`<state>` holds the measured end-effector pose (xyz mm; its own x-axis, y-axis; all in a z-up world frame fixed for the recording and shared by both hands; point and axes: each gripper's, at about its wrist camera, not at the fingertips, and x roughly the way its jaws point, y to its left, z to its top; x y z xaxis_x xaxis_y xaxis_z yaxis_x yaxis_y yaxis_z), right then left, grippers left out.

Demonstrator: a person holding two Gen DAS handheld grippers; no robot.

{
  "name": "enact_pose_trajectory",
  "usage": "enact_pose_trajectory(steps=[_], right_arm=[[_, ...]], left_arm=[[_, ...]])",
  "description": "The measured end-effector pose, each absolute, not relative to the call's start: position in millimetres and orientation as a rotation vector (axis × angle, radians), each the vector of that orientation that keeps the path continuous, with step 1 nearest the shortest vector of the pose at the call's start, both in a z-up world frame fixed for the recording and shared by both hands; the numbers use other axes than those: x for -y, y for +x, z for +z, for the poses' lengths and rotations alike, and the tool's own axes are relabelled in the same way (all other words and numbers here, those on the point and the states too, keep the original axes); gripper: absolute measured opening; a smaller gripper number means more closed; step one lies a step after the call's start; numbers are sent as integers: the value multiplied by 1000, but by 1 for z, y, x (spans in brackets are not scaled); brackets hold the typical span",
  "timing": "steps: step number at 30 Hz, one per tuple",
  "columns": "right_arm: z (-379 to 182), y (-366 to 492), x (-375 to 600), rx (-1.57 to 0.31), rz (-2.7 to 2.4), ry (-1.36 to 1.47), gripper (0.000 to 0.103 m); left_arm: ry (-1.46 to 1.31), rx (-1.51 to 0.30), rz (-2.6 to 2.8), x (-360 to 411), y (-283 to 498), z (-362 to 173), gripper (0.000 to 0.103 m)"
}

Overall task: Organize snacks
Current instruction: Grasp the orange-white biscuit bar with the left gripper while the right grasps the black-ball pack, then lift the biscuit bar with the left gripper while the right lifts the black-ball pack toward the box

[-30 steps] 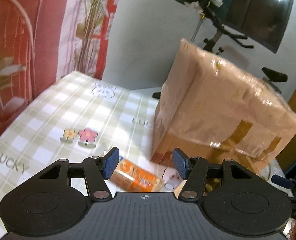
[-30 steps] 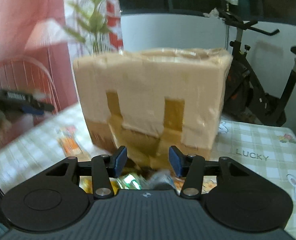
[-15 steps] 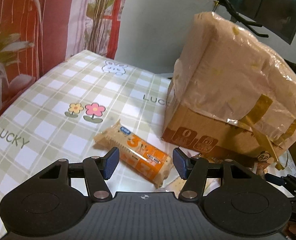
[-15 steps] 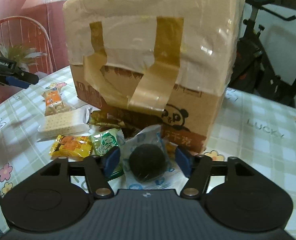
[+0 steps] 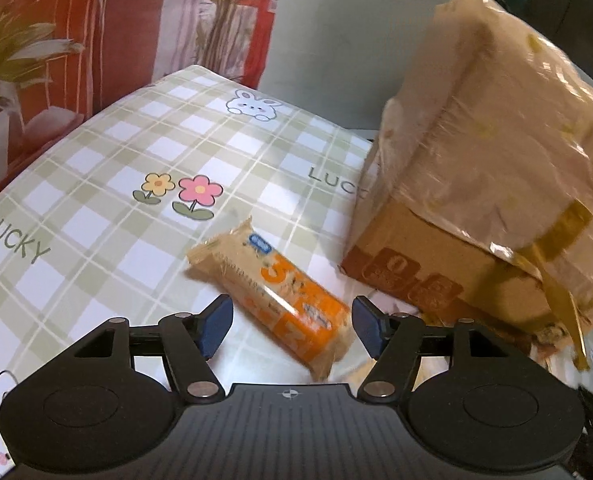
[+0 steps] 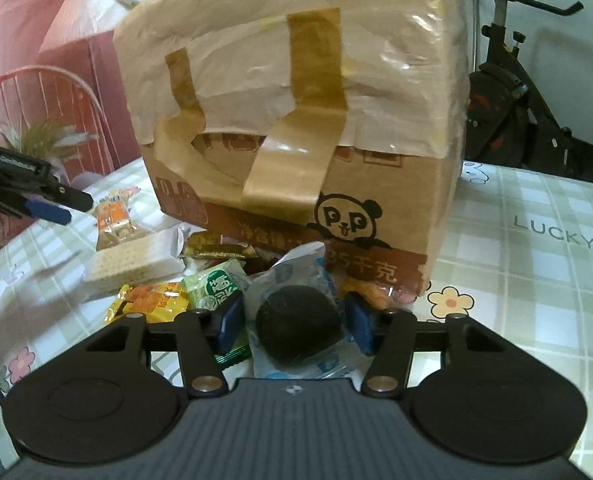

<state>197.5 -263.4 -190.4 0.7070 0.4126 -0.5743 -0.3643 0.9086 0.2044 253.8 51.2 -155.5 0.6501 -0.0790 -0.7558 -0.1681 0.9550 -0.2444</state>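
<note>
Orange cracker pack (image 5: 274,292) lies flat on the checked tablecloth (image 5: 96,208), just left of the taped cardboard box (image 5: 476,184). Left gripper (image 5: 286,326) is spread wide with the pack's near end between its fingers; long axis runs diagonally, near-right to far-left, so wrist needs a twist to square up. Right gripper (image 6: 294,322), also open, straddles the clear bag with a dark round snack (image 6: 296,320) at the box's foot. Versus half a second back: both grippers closed in slightly, neither gripping yet.

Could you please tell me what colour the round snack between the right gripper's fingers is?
Dark, nearly black, round snack in a clear blue-printed wrapper; right wrist view shows it best.
</note>
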Motion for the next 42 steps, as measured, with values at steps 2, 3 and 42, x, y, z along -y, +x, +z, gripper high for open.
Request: enact_pose_trajectory(steps=[2, 3, 42], right_arm=[[-191, 198, 263, -655, 434, 78, 56], [-191, 198, 262, -654, 434, 75, 56], [-189, 198, 258, -675, 411, 61, 55]], left_arm=[[-309, -865, 92, -50, 264, -159, 70], [-313, -868, 111, -51, 269, -160, 70], [-154, -813, 23, -34, 237, -170, 43]])
